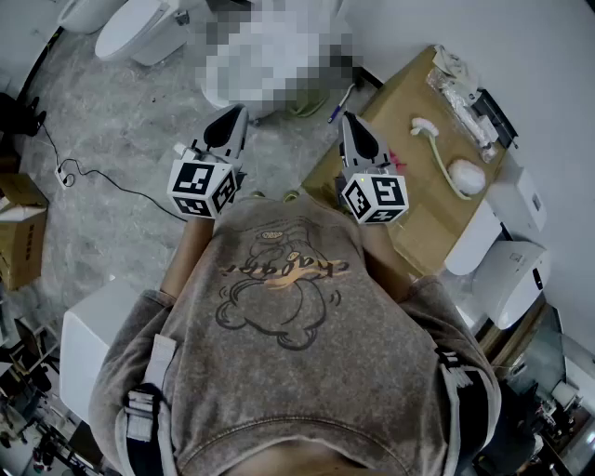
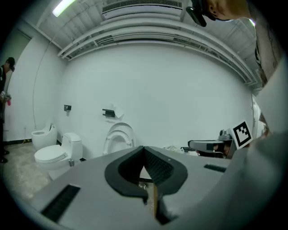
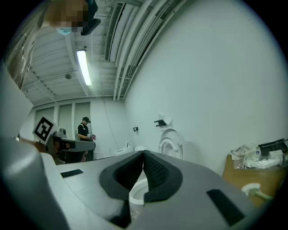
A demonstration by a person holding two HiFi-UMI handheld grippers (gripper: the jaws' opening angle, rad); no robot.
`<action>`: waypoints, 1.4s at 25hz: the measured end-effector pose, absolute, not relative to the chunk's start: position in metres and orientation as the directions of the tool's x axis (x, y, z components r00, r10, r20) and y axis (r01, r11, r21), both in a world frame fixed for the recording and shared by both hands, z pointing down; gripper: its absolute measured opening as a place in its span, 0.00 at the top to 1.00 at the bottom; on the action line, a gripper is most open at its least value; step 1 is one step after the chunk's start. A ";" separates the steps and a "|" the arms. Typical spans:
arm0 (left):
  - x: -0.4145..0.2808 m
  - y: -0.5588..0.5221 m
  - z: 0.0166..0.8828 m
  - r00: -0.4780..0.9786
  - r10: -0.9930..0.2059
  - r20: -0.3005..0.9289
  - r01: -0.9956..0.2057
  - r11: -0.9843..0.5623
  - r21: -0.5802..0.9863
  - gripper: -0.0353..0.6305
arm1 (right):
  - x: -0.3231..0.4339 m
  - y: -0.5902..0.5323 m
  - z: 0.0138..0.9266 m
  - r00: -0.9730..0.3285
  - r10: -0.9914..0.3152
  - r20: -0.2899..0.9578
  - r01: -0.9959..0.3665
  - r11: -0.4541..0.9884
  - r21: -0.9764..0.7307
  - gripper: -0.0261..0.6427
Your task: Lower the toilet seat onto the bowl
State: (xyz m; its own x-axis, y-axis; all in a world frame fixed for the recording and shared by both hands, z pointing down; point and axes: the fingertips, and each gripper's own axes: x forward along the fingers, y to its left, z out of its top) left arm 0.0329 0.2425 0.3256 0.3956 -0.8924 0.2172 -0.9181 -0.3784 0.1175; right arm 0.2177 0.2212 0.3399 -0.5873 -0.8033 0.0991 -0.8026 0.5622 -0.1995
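Observation:
The toilet stands against the white wall ahead of me, with its seat (image 2: 119,136) and lid raised upright. In the right gripper view the raised seat (image 3: 171,142) shows above the jaws and the white bowl rim (image 3: 137,193) shows below them. In the head view a mosaic patch covers the toilet. Both grippers are held in front of my chest, well short of the toilet. My left gripper (image 1: 239,112) (image 2: 144,149) is shut with nothing in it. My right gripper (image 1: 349,119) (image 3: 143,154) is likewise shut and empty.
A cardboard-topped table (image 1: 409,200) at the right carries a toilet brush (image 1: 437,149) and packaged items. Other toilets (image 1: 139,28) stand at the far left. There are cardboard boxes (image 1: 19,228) and a floor cable (image 1: 93,177) at the left. A person (image 3: 83,132) stands far off.

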 end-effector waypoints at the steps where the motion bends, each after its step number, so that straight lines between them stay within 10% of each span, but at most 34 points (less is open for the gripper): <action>1: 0.036 0.241 0.328 0.396 -0.892 0.219 -0.918 -0.380 0.116 0.93 | 0.220 0.220 0.342 -0.591 -0.802 0.092 -0.799 0.565 -0.207 0.92; 35: -0.025 -0.096 0.326 0.582 -0.785 0.213 -0.813 -0.570 0.121 0.93 | 0.149 -0.072 0.352 -0.426 -0.899 0.105 -0.883 0.388 -0.263 0.92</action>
State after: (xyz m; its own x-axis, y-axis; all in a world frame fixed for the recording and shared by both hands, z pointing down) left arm -0.0248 -0.0963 0.3258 0.5822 -0.7847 0.2126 -0.8126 -0.5700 0.1215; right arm 0.1494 -0.0724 0.3518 -0.4261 -0.8986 0.1049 -0.8833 0.3882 -0.2628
